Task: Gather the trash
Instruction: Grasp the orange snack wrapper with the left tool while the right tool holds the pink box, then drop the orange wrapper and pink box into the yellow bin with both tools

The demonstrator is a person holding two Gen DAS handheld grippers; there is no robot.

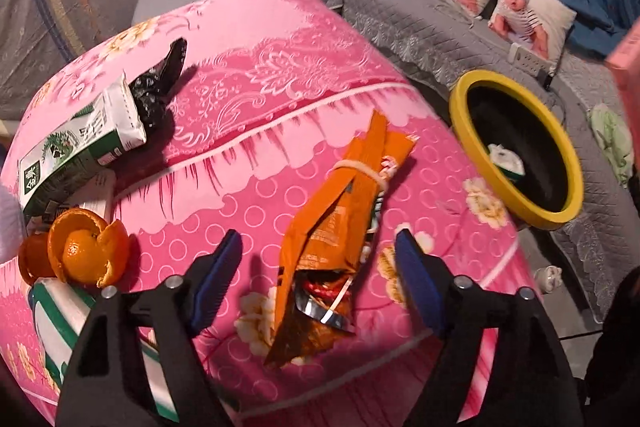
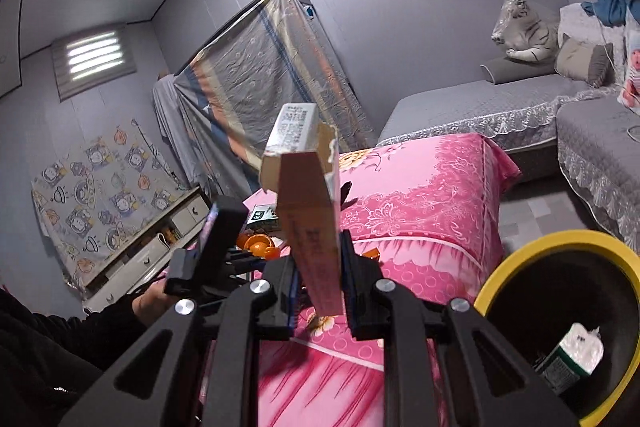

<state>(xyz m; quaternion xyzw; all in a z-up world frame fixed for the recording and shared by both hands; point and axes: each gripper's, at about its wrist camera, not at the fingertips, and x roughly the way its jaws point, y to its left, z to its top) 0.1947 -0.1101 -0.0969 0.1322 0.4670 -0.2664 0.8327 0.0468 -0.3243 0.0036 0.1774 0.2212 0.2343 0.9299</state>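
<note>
Left tongs [image 1: 318, 279] wide apart, pointing down at pink floral cloth [image 1: 280, 99] over worktop; orange snack bag [image 1: 340, 227], torn open, lies between blue pads [image 1: 218, 279], neither pad pressing it. Beside it: orange peel [image 1: 86, 251], green-white carton [image 1: 80, 147], black wrapper [image 1: 160, 79]. Right tongs [image 2: 318, 287] narrow, clamped on torn cardboard box [image 2: 308, 195], held upright above worktop. Yellow-rimmed black bin [image 2: 552, 247] just beside worktop, white-green carton [image 2: 572, 355] inside. Person's hand [image 2: 150, 301] grips left tool.
</note>
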